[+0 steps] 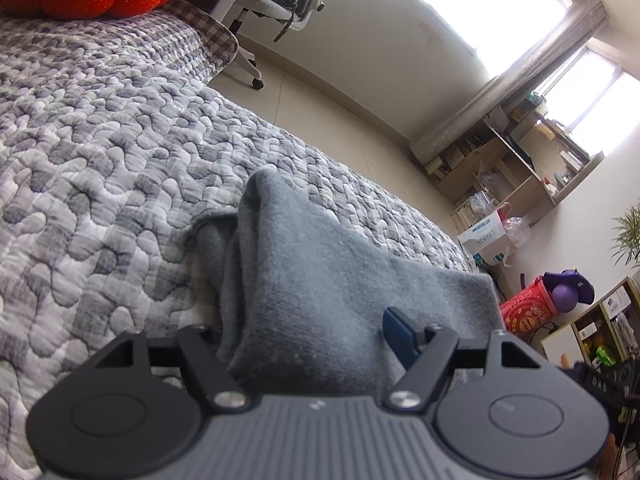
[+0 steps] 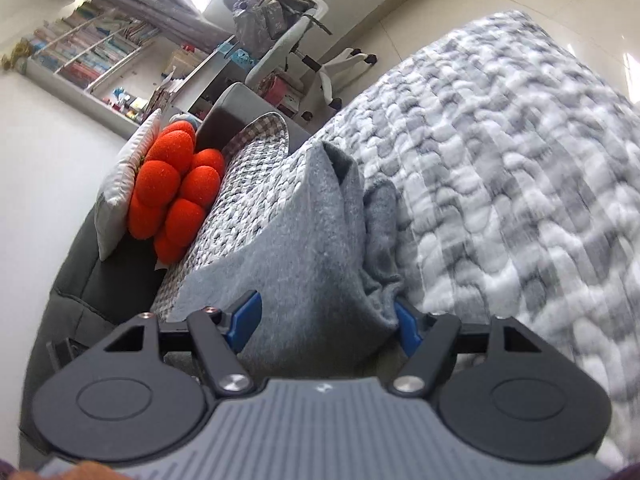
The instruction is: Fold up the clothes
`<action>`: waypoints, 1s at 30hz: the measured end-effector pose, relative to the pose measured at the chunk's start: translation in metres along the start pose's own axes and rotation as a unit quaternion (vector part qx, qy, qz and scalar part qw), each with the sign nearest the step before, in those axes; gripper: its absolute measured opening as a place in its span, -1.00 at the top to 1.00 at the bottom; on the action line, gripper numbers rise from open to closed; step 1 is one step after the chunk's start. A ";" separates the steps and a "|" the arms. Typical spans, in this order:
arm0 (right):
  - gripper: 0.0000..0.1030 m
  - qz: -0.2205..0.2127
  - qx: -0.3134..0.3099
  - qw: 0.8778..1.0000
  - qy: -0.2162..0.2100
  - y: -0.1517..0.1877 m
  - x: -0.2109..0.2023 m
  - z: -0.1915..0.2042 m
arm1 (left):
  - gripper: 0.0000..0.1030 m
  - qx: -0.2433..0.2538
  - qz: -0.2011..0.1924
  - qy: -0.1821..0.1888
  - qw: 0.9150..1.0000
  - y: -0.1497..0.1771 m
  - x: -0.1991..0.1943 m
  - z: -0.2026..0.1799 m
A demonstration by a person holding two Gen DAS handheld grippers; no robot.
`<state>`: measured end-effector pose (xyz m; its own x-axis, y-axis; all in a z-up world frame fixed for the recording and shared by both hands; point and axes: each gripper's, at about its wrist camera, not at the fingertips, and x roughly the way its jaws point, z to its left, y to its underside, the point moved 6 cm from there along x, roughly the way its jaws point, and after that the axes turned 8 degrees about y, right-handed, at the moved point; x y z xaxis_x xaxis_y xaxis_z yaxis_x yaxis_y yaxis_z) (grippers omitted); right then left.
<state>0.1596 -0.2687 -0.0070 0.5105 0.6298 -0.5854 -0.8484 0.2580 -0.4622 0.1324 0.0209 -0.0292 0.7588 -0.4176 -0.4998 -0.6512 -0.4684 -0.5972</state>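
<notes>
Grey garment (image 1: 320,292) fills both tongs' spread jaws, running toward 12 o'clock over the quilted bed (image 1: 100,160). Left tongs (image 1: 308,332) and right tongs (image 2: 324,320) are clamped on its cloth.

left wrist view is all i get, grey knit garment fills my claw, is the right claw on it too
Observer: Yes. The right claw has the grey knit garment between its blue fingertips, which stand apart on either side of the fold.
Operator: anything past it on that side
Observer: A cluster-shaped orange plush cushion leans by a white pillow at the head of the bed.
Operator: my left fingertip is hidden, same over there
Observer: No, both of the right claw's tips show. On the left claw, cloth covers one.
</notes>
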 end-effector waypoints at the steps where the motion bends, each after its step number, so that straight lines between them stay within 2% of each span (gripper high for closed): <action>1: -0.41 -0.001 -0.005 1.000 0.001 -0.002 0.003 0.001 | -0.42 0.001 0.000 -0.001 1.000 0.000 0.000 -0.001; 12: -0.44 -0.016 -0.024 1.000 -0.003 -0.011 0.015 0.000 | -0.42 0.007 -0.003 -0.005 1.000 0.000 0.003 -0.002; 24: -0.44 -0.036 -0.054 0.998 0.013 -0.010 0.022 0.008 | -0.64 0.016 -0.010 -0.010 1.000 0.000 0.009 -0.009; 26: -0.27 -0.044 -0.063 0.997 0.028 -0.010 0.023 0.009 | -0.61 0.033 -0.015 -0.018 0.999 0.001 0.008 -0.012; 27: -0.06 -0.050 -0.070 0.995 0.043 -0.010 0.023 0.009 | -0.56 0.042 -0.017 -0.021 0.999 0.001 0.007 -0.013; 28: 0.05 -0.052 -0.071 0.995 0.048 -0.009 0.023 0.009 | -0.39 0.050 -0.019 -0.025 0.998 0.002 0.006 -0.015; 29: 0.09 -0.054 -0.072 0.995 0.052 -0.009 0.023 0.009 | -0.27 0.059 -0.021 -0.029 0.998 0.002 0.005 -0.016; 30: 0.11 -0.057 -0.074 0.994 0.057 -0.008 0.023 0.009 | -0.25 0.068 -0.024 -0.033 0.997 0.002 0.005 -0.018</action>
<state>0.1771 -0.2498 -0.0108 0.6212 0.5141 -0.5914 -0.7590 0.2069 -0.6174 0.1343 0.0041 -0.0216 0.7907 -0.3434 -0.5069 -0.6102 -0.3752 -0.6977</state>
